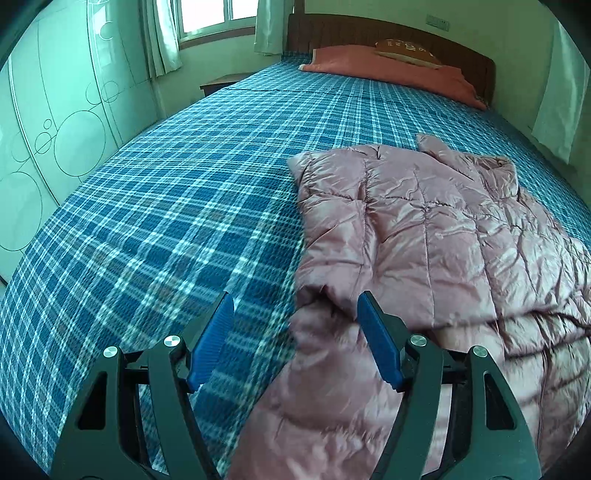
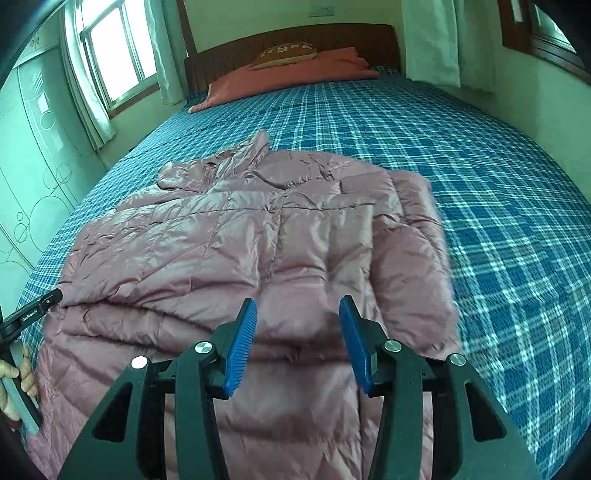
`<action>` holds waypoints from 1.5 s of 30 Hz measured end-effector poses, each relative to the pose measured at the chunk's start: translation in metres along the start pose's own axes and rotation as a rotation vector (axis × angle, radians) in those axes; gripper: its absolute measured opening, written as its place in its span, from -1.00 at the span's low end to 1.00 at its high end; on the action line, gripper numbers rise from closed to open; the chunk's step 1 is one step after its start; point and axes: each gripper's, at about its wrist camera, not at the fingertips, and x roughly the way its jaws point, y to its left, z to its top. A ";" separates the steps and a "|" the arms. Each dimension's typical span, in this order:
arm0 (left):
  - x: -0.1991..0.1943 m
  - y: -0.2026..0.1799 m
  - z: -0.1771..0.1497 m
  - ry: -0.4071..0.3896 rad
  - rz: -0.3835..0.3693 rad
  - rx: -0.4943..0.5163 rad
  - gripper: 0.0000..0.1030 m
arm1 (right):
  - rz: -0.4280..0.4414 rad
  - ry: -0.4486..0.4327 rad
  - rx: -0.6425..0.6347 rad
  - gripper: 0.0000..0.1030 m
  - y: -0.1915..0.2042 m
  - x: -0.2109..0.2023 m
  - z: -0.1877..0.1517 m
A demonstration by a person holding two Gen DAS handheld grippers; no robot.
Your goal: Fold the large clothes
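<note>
A large pink quilted puffer jacket (image 1: 424, 229) lies on the blue plaid bed (image 1: 166, 221), sleeves folded in over the body. My left gripper (image 1: 295, 306) is open and empty, hovering over the jacket's left lower edge, with a sleeve below its right finger. In the right wrist view the jacket (image 2: 240, 236) fills the middle. My right gripper (image 2: 298, 308) is open and empty above the jacket's lower right part. The left gripper also shows at the left edge of the right wrist view (image 2: 37, 310), held by a hand, at the jacket's edge.
An orange folded blanket (image 1: 388, 68) and a brown pillow (image 1: 406, 50) lie at the dark wooden headboard (image 1: 388, 29). A pale wardrobe (image 1: 55, 129) stands left of the bed. A window with curtains (image 2: 110, 70) is at the far left.
</note>
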 end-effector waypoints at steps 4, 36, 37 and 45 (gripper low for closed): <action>-0.037 0.031 -0.031 -0.005 -0.004 -0.045 0.35 | -0.044 0.018 0.039 -0.08 -0.027 -0.041 -0.043; -0.194 0.126 -0.276 0.127 -0.306 -0.719 0.39 | 0.166 -0.001 0.533 0.29 -0.095 -0.180 -0.263; -0.193 0.123 -0.275 0.125 -0.305 -0.710 0.41 | 0.194 -0.009 0.534 0.29 -0.091 -0.179 -0.262; -0.181 0.115 -0.265 0.105 -0.362 -0.767 0.47 | 0.276 -0.033 0.548 0.29 -0.075 -0.159 -0.249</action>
